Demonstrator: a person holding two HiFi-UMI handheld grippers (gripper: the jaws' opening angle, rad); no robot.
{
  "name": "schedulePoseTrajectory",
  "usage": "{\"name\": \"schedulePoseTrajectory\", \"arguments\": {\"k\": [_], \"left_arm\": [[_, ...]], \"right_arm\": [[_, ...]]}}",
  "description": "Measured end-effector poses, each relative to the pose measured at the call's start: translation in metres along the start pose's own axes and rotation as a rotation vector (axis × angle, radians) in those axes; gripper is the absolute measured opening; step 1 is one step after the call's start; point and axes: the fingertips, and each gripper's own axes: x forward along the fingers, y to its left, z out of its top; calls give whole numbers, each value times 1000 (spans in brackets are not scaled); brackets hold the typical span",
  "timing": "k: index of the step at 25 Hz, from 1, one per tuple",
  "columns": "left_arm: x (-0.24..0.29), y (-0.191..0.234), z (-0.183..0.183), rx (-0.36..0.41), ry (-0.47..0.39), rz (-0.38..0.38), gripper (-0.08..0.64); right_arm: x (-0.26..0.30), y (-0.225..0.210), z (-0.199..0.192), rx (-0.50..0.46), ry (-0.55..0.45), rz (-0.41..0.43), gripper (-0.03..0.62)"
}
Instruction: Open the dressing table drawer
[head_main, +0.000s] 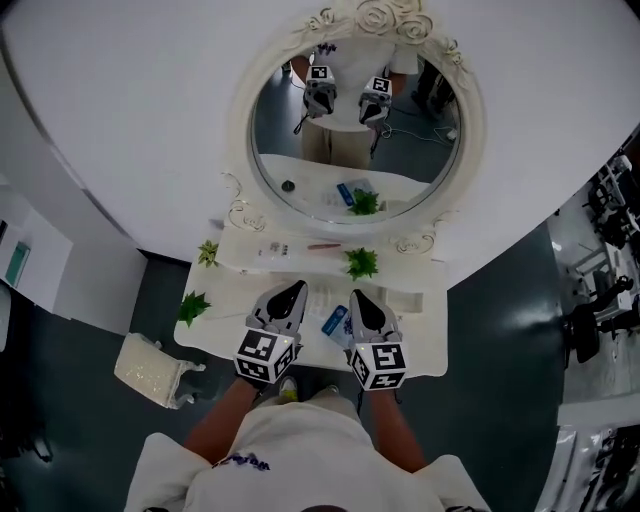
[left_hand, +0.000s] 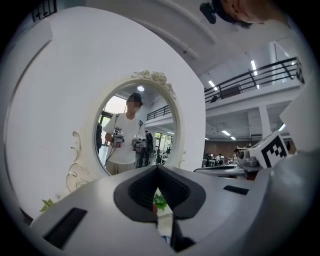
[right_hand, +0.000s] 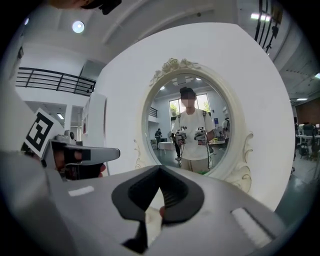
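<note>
The white dressing table (head_main: 425, 345) stands below me against a white wall, with an ornate oval mirror (head_main: 355, 130) above it. Its drawer front is hidden under the tabletop and my grippers. My left gripper (head_main: 295, 289) and right gripper (head_main: 357, 297) hover side by side above the tabletop, both shut with nothing between the jaws. In the left gripper view the left gripper (left_hand: 158, 169) points almost level at the mirror (left_hand: 135, 125). In the right gripper view the right gripper (right_hand: 160, 169) faces the mirror (right_hand: 192, 127) as well. The mirror reflects a person holding both grippers.
A small green plant (head_main: 361, 263) sits on the table's raised back shelf, two more plants (head_main: 207, 252) (head_main: 192, 306) at the left edge. A blue packet (head_main: 335, 320) lies between the grippers. A white cushioned stool (head_main: 150, 370) lies tipped on the dark floor at the left.
</note>
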Motion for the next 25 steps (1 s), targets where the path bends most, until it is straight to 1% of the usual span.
{"name": "schedulePoseTrajectory", "arguments": {"k": [2, 3, 6, 11, 15, 25], "left_arm": [[-10, 8, 6, -25, -19, 0, 9], [-14, 11, 7, -21, -24, 3, 9], [-21, 16, 1, 22, -20, 13, 9], [-24, 21, -6, 38, -9, 8, 9], [-24, 18, -5, 75, -4, -8, 9], [-31, 28, -3, 64, -13, 11, 9]], "right_arm": [[4, 12, 4, -8, -10, 24, 9], [4, 16, 5, -16, -13, 31, 9], [4, 23, 2, -29, -15, 32, 9], [8, 31, -2, -26, -11, 30, 9], [12, 41, 2, -30, -22, 42, 9], [15, 45, 5, -39, -17, 49, 9]]}}
